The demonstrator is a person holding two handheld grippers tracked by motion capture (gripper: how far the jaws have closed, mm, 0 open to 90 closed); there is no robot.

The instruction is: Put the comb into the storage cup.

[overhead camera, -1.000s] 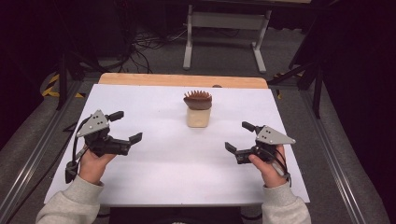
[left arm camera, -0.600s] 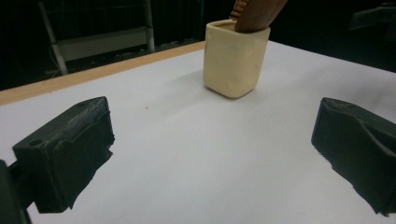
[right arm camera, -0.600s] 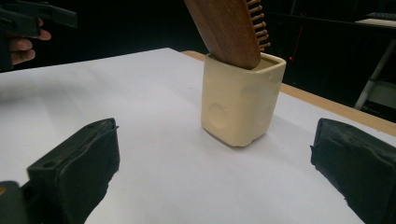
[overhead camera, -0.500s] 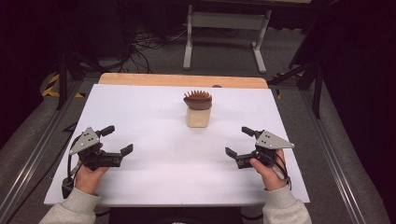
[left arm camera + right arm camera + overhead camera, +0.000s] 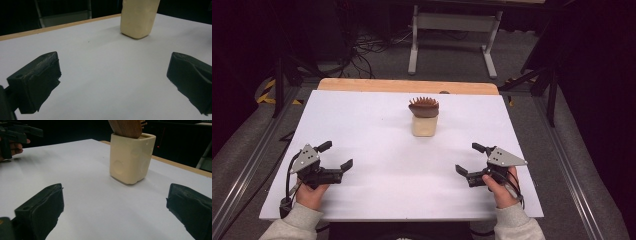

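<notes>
Both grippers low near the table's (image 5: 377, 125) front edge, left gripper (image 5: 335, 155) and right gripper (image 5: 467, 159) with jaws spread wide, holding nothing; cream cup (image 5: 424, 125) with the wooden comb (image 5: 423, 107) stands toward the back edge, centre — looks like pre-approach, next a forward reach

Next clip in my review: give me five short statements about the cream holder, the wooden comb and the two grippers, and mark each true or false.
1. The cream square ceramic holder stands upright on the white table. True.
2. The brown toothed wooden comb lies flat on the table beside the holder. False: it sticks out of the holder's top.
3. The left gripper is shut on the holder. False: its jaws stand open and empty, well short of the holder.
4. The right gripper has its jaws open and holds nothing. True.
5. The holder sits nearer the person than both grippers. False: it is farther back, toward the table's wooden far edge.
</notes>
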